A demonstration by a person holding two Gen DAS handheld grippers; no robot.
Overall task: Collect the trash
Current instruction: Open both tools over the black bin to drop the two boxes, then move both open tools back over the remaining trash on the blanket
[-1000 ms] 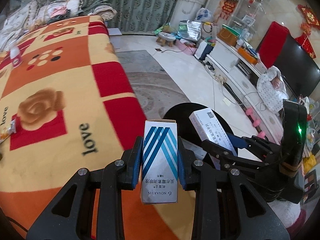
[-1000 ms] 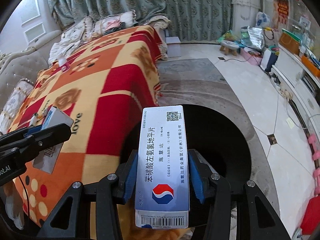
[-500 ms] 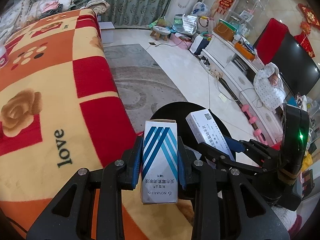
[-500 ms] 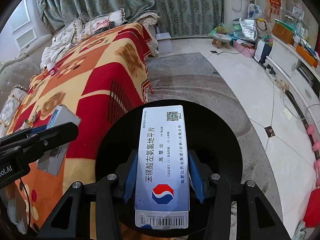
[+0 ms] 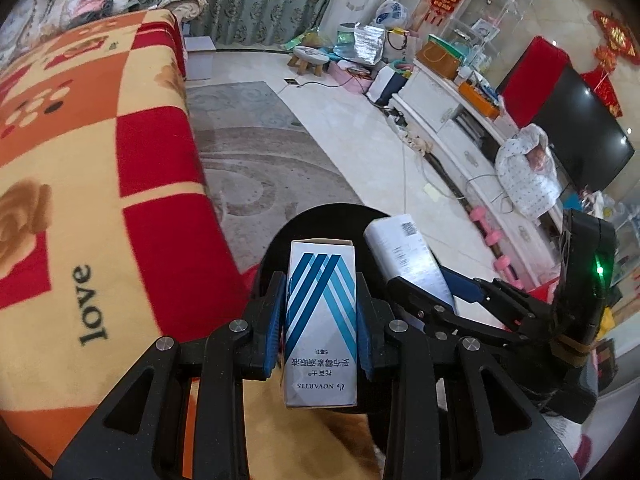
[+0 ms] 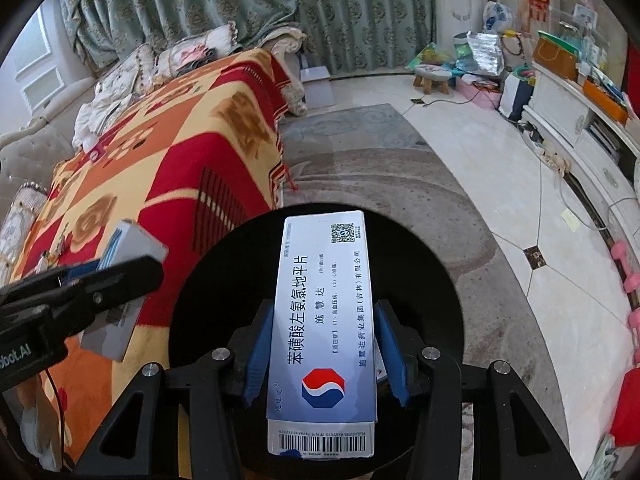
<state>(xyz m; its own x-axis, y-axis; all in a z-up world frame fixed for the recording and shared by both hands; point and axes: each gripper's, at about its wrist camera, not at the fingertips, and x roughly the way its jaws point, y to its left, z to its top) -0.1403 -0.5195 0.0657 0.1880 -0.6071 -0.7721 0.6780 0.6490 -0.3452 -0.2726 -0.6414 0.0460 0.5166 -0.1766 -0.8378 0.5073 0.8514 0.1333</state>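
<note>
Left tool (image 5: 321, 322) clamps the blue-striped box (image 5: 321, 330); right tool (image 6: 323, 354) clamps the long pale-blue box (image 6: 323, 320). Both held over the black bin (image 6: 420, 276), beside the blanket-covered sofa (image 5: 80, 152).

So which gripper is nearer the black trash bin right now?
Right. The right gripper holds its long pill box over the middle of the black bin; the left gripper holds the Novartis box at the bin's sofa-side edge.
</note>
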